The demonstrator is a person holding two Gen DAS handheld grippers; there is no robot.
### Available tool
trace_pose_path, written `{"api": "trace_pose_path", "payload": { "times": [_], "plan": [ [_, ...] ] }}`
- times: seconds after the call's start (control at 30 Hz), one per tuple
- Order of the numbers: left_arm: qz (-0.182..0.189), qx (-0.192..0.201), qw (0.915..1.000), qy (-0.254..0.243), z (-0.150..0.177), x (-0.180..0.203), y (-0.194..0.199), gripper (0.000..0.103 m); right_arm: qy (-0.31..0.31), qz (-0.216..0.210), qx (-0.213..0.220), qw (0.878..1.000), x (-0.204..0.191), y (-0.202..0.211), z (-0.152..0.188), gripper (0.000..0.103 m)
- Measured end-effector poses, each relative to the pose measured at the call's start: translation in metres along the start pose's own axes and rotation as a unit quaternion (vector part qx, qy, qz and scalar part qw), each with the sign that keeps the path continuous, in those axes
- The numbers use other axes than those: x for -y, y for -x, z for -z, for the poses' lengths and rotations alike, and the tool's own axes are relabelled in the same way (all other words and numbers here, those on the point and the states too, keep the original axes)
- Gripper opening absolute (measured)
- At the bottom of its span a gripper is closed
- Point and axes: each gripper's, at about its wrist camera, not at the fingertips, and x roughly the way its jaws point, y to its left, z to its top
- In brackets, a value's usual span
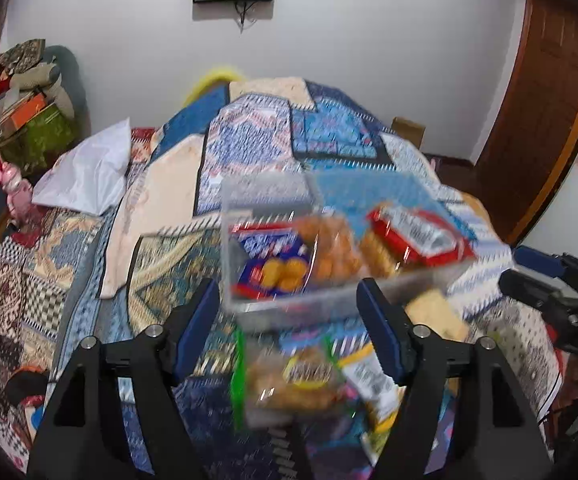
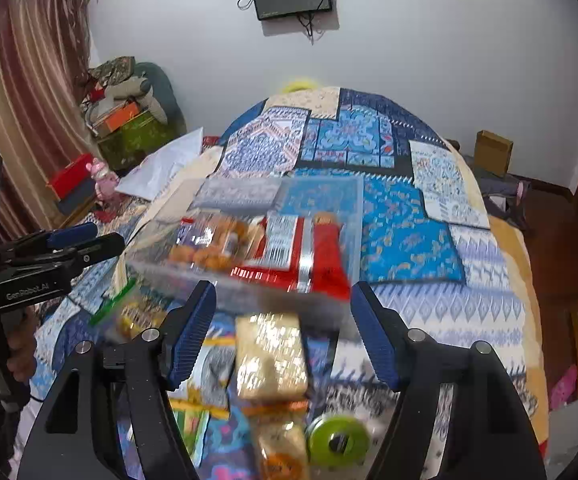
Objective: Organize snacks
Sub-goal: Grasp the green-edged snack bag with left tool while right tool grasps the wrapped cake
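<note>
Left wrist view: the left gripper (image 1: 289, 320) has its jaws spread wide and holds nothing. Just above its blue fingertips (image 1: 201, 320), in the middle of the frame, a clear plastic bin (image 1: 249, 300) sits on the patchwork bedspread (image 1: 249, 140). The bin already contains a blue biscuit packet (image 1: 273, 264), a clear bag of golden round snacks (image 1: 329, 248) and a red wrapped packet (image 1: 421, 236) leaning across its right side. Below the bin, between the fingers, a green-edged bag of fried snacks (image 1: 289, 384) lies loose on the cover, with a yellow-and-white packet (image 1: 373, 388) just beside it to the right. The other tool shows at the right edge of the frame.

In the right wrist view the right gripper (image 2: 283, 328) is likewise spread open and empty, hovering over a shiny pale-gold packet (image 2: 271, 356) in the lower middle. Lower still lie an orange-printed packet (image 2: 281, 452) and a round green tin (image 2: 337, 440), both outside the bin. Motion blur softens all the labels, so brands cannot be read.

As a judgement, the job is partly done: at least three snacks are packed in the bin, while roughly five remain scattered on the bed in the lower part of both frames, waiting to be picked up and placed inside.
</note>
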Motion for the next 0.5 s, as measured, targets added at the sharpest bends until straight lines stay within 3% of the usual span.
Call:
{"api": "trace_pose_path", "payload": {
  "times": [0.07, 0.4, 0.5],
  "plan": [
    [-0.002, -0.01, 0.9999, 0.005, 0.011, -0.005, -0.002, 0.08, 0.002, -0.001, -0.008, 1.0, -0.001, 0.0, 0.008, 0.067],
    [0.0, -0.081, 0.9964, 0.024, 0.057, -0.02, -0.041, 0.08, -0.009, -0.007, -0.058, 0.998, 0.0, -0.021, 0.041, 0.067],
    [0.014, -0.086, 0.9957, 0.029, 0.06, -0.02, -0.05, 0.085, -0.01, -0.009, -0.074, 0.997, -0.001, -0.031, 0.045, 0.067]
  ]
}}
